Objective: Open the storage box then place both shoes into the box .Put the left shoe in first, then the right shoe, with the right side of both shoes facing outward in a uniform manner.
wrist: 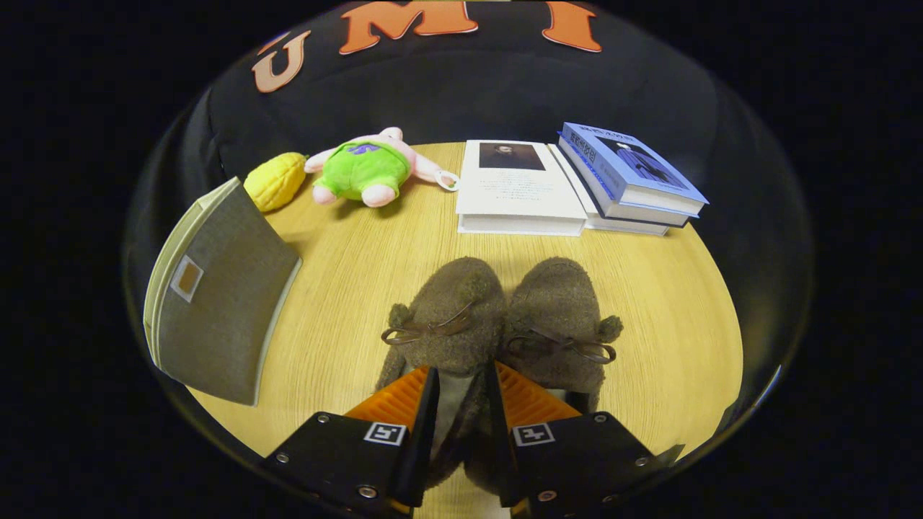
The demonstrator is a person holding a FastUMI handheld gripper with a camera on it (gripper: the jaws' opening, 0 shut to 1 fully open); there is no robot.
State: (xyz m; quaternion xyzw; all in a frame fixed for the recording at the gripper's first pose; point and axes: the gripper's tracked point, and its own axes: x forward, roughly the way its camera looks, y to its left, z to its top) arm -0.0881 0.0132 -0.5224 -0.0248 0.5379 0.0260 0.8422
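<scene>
Brown fuzzy shoes sit side by side on the wooden surface (346, 288) in our gripper view, toes pointing away, and our tongs (461, 386) stand narrow around the inner wall of the left shoe (447, 310), apparently pinching it, with the right shoe (559, 310) touching it. We judge the soft wall could slip free, or the lift could drag its neighbour. The grey storage box (220, 310) lies left, apparently closed, with bare wood between; books (570, 184) and plush toys (364, 169) crowd the far edge.
</scene>
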